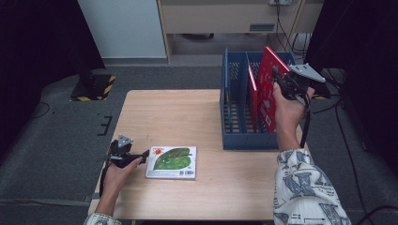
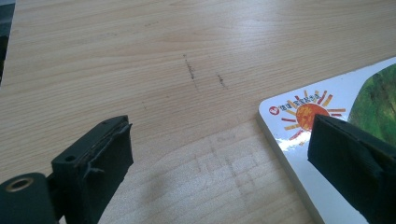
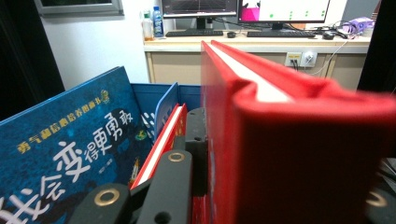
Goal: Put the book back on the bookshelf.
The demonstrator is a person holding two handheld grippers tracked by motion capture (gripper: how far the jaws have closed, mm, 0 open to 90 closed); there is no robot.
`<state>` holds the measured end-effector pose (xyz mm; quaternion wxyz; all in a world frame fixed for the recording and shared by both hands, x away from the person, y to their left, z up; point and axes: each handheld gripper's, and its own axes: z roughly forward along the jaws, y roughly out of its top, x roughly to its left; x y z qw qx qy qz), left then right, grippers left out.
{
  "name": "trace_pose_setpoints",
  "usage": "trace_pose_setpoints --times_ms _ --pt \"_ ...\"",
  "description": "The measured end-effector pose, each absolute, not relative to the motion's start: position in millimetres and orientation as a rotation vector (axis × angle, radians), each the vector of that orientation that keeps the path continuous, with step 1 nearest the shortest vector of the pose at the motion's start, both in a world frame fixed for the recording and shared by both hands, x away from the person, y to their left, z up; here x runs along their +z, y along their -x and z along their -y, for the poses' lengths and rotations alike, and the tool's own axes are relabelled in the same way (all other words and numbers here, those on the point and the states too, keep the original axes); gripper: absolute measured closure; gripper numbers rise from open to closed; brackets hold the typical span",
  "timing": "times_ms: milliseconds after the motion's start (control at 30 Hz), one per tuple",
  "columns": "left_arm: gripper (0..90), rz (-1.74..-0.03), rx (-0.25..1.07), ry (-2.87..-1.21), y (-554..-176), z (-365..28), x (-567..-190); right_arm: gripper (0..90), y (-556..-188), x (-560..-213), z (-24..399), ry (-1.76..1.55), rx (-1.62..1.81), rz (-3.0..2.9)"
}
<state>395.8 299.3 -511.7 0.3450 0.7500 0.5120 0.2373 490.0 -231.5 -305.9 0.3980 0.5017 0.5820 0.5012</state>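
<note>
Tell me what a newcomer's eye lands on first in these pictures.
First comes the red book, held upright by the right gripper over the blue rack at the table's far right; another red book already stands inside. Next is the white book with a green leaf cover, flat on the wooden table near the front, with the open left gripper at its corner.

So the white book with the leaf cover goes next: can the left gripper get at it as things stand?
Probably yes: the left gripper sits open at the white book's near corner, one jaw already over the cover, and bare table lies around it.
</note>
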Motion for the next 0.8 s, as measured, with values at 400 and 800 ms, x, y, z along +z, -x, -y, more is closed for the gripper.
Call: trace_pose_setpoints --times_ms 400,800 --pt "6.2 -1.32 0.616 -1.944 -396.0 -297.2 -511.5 79.5 -512.9 -317.6 223.5 -1.3 1.245 -1.448" --pt "6.0 -1.309 0.616 -1.948 -395.4 -293.8 -510.6 79.2 -524.2 -336.1 225.3 -1.343 1.26 -1.419"
